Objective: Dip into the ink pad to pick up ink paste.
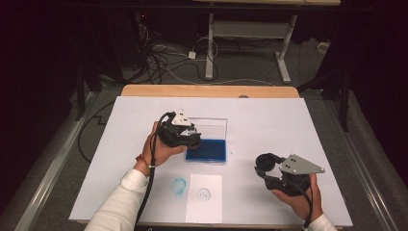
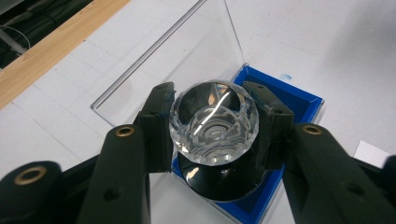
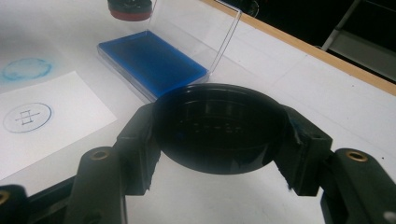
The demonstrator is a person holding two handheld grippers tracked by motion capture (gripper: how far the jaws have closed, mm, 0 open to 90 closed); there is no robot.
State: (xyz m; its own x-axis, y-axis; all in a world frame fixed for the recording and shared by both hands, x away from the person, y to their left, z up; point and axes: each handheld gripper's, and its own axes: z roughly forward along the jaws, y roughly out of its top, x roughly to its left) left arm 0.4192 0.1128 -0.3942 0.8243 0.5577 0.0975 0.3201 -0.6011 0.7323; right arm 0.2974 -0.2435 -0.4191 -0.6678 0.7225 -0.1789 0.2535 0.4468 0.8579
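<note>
A clear faceted stamp with a black round base is clamped between the jaws of the left gripper, 1 jaw pressed on each side of its crystal-like top. It is held above the blue ink pad, whose clear lid is stood open behind it. In the right gripper view, the stamp's base is seen hanging clear of the pad. A black round cap is gripped by the right gripper, its jaws closed against the cap's rim, well apart from the pad and low over the white table. Near the front edge, a white paper bearing 1 stamped circle is laid, with a blue smudge just beside it.
</note>
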